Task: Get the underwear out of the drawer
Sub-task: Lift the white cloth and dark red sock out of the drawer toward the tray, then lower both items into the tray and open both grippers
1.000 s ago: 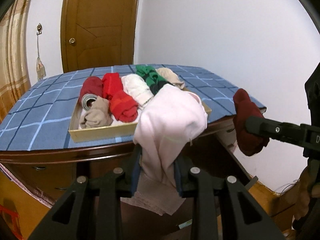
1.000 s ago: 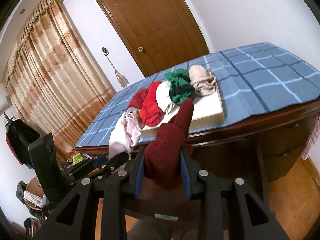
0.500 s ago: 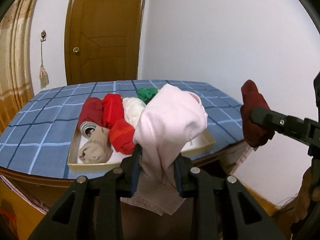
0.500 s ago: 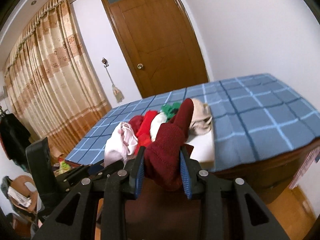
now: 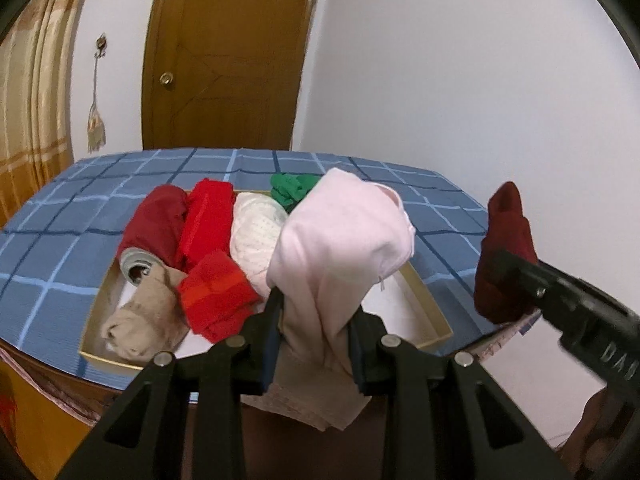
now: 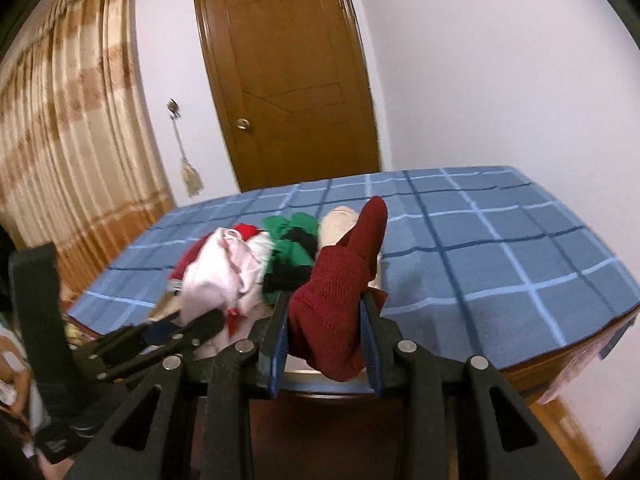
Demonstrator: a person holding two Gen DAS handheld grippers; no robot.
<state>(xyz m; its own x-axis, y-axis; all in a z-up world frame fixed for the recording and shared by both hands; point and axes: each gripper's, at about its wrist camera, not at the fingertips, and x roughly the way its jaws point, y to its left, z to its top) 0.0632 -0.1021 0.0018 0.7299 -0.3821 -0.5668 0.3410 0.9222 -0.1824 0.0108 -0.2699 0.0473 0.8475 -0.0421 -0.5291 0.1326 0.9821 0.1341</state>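
Pinching pink underwear (image 5: 340, 240), left fingers (image 5: 272, 320) (fully closed).

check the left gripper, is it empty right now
No, the left gripper is clamped on a pale pink garment.

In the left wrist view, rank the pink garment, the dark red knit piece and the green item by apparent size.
1. pink garment, though nearest the lens, so inflated.
2. dark red knit piece.
3. green item, half hidden behind the pink one, so true size unsure.

Your surface (image 5: 48, 240): wood, covered by blue checked cloth (image 6: 500, 248). Shallow cardboard tray (image 5: 430, 312) sits directly on cloth near your front edge, rolled garments (image 5: 208, 220) packed inside.
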